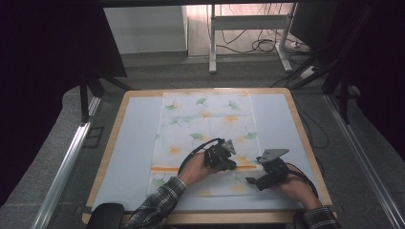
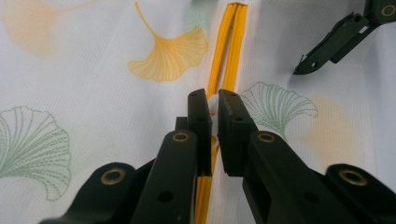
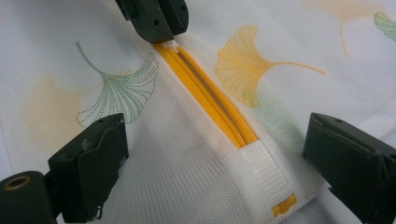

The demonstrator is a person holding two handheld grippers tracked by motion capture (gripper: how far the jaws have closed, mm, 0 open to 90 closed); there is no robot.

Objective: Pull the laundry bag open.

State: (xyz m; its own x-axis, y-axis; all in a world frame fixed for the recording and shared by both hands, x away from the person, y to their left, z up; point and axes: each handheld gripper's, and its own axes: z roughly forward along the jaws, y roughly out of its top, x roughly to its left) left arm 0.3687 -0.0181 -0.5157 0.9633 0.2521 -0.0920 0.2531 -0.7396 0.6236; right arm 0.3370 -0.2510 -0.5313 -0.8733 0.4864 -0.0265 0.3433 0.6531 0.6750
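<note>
The white zipper pull (image 2: 213, 105) sits on the yellow zipper (image 2: 229, 42) of the mesh bag (image 1: 205, 119) printed with ginkgo leaves, which lies flat across the middle of the worktop (image 1: 133, 143). Your left gripper (image 2: 212, 100) has its jaws clenched on that pull, partway along the zipper. Your right gripper (image 3: 210, 154) stands released, its jaws spread wide to either side of the bag's white webbing end (image 3: 268, 175), where the zipper stops, just beside your left gripper.
</note>
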